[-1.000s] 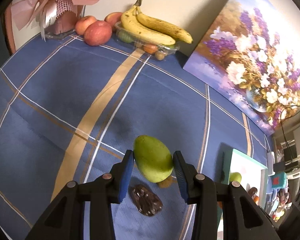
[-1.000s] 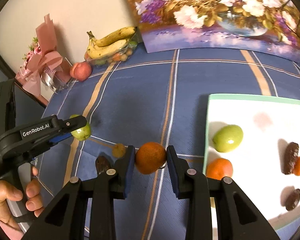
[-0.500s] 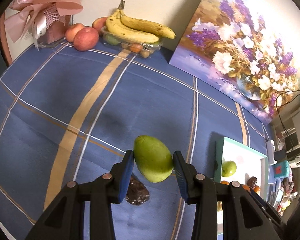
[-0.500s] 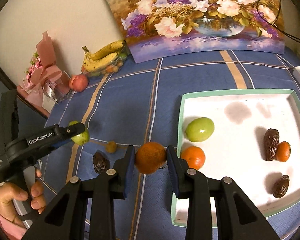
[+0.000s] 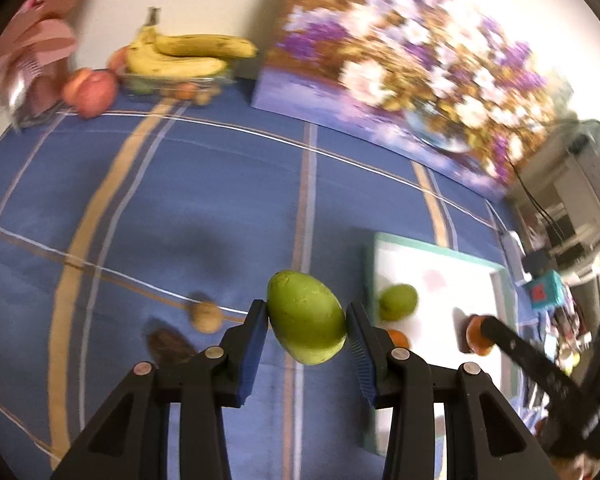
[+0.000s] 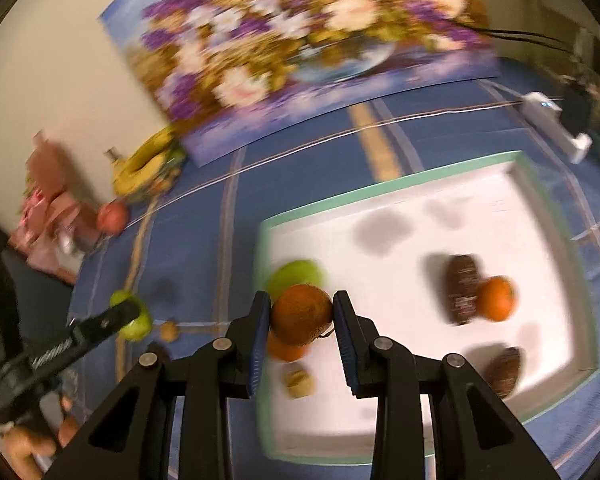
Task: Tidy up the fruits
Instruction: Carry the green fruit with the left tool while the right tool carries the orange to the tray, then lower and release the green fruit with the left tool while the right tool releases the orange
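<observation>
Transport step: our left claw (image 5: pixel 306 330) pinches the large green oval mango (image 5: pixel 305 317), our right claw (image 6: pixel 300 322) the round orange (image 6: pixel 301 314); next, release both over the white mint-rimmed tray (image 6: pixel 400 380) ahead.

The counter (image 5: pixel 220 184) wears matt blue woven cloth with tan and white stripes. The left hand-held gripper (image 5: pixel 306 330) is matt black plastic with ribbed blue pads (image 5: pixel 252 354) and small metal rivets. The green mango (image 5: pixel 306 316) looks smooth, faintly mottled; the tray (image 6: pixel 540 216) smooth, white
</observation>
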`<state>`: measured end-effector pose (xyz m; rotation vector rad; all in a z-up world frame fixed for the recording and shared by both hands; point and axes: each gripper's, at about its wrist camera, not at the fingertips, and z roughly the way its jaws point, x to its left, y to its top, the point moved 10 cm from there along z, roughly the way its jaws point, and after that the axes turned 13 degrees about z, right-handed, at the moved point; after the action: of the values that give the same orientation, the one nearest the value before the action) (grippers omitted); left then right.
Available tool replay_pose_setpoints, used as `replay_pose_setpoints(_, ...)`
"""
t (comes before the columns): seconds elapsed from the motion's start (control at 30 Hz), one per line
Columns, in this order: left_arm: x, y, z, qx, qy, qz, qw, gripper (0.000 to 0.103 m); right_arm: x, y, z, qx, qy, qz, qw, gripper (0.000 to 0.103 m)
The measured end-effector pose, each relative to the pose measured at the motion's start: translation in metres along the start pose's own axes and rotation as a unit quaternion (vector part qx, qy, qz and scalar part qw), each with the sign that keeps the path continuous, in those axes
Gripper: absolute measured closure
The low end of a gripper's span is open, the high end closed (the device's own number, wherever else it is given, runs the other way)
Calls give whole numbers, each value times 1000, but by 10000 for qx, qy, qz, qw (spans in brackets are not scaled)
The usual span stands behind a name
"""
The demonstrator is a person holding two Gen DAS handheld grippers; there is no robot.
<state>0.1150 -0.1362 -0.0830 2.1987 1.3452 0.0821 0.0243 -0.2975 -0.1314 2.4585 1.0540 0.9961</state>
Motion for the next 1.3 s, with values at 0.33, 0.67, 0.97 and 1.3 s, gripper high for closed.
replay_pose_setpoints(0.33, -67, -11, 14, 199, -287, 649, 9973, 60, -83, 43, -29, -653, -1135, 455, 9903, 70)
replay_pose_setpoints(0.67, -123, -32, 37, 440, -426, 1260, 9901, 60, -128, 63, -57, -1156, -1834, 698, 9737, 70)
replay_pose_setpoints(0.97, -138, -50, 58, 731, -382, 1479, 9856, 60, -144, 52, -36, -727, -1925, 823, 9751, 69)
replay_pose_setpoints(1.3, -135, -61, 76, 959, -285, 1473, 9840, 60, -170, 36, -10, -265, -2100, 1090, 9713, 69)
